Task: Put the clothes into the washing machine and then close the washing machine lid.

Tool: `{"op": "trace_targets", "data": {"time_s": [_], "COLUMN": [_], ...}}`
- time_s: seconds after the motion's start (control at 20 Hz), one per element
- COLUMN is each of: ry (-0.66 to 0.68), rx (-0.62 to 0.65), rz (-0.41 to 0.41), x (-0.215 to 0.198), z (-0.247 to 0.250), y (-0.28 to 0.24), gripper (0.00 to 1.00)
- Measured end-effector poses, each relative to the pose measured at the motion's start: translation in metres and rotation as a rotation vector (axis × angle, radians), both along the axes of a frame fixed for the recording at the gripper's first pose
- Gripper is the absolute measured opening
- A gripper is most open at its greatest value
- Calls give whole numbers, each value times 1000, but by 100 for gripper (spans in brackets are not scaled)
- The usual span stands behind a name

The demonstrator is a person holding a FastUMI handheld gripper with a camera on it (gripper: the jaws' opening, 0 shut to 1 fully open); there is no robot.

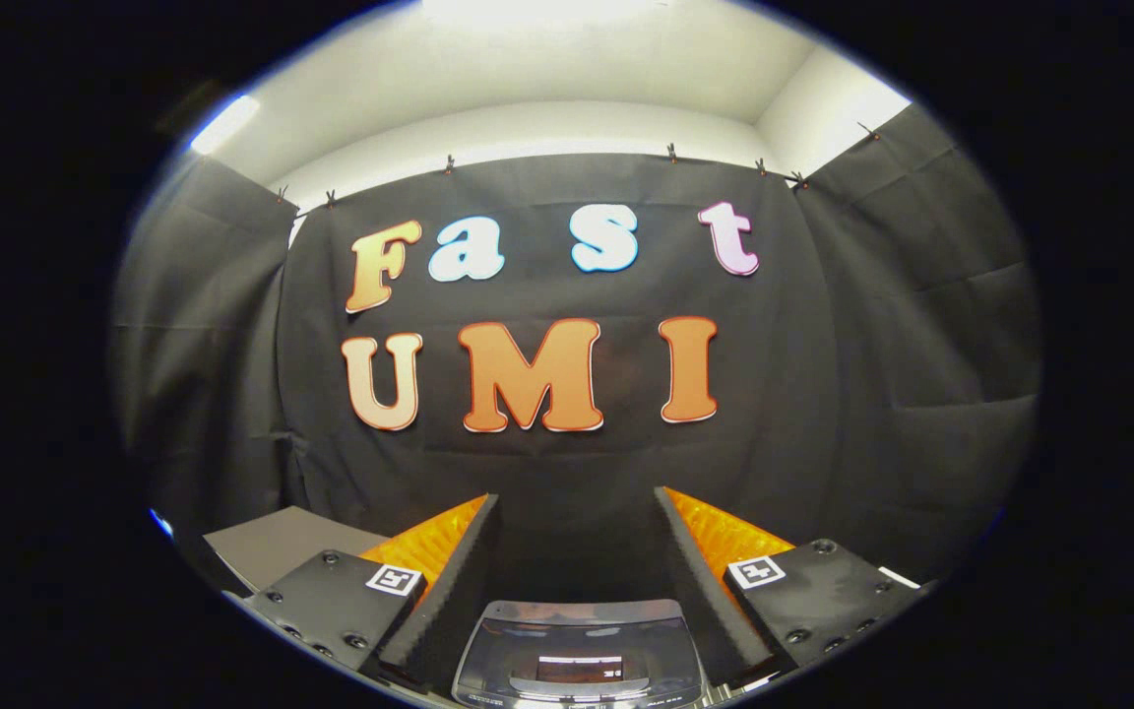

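My gripper (577, 507) is held level and open, its two fingers spread wide with nothing between them. Low down between the fingers I see the washing machine's lid (582, 655), a dark, glossy panel with a rounded far edge. It appears to lie flat over the machine. The fingers are above and apart from it. No clothes appear in the gripper view.
A flat grey surface (277, 547) lies to the left of the left finger. The booth's black cloth wall (872, 394) rises close behind the machine, with white wall and ceiling above it.
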State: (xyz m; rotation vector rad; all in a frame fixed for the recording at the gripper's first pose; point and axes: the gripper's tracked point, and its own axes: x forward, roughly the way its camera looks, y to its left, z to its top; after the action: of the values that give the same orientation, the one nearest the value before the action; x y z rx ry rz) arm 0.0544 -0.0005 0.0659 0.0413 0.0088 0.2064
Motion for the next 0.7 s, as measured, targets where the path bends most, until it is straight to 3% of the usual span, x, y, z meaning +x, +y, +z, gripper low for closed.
{"op": "trace_targets", "data": {"time_s": [0.7], "ry": [-43], "rx": [14], "rz": [0], "x": [-8], "z": [13], "y": [-8], "gripper": [97]}}
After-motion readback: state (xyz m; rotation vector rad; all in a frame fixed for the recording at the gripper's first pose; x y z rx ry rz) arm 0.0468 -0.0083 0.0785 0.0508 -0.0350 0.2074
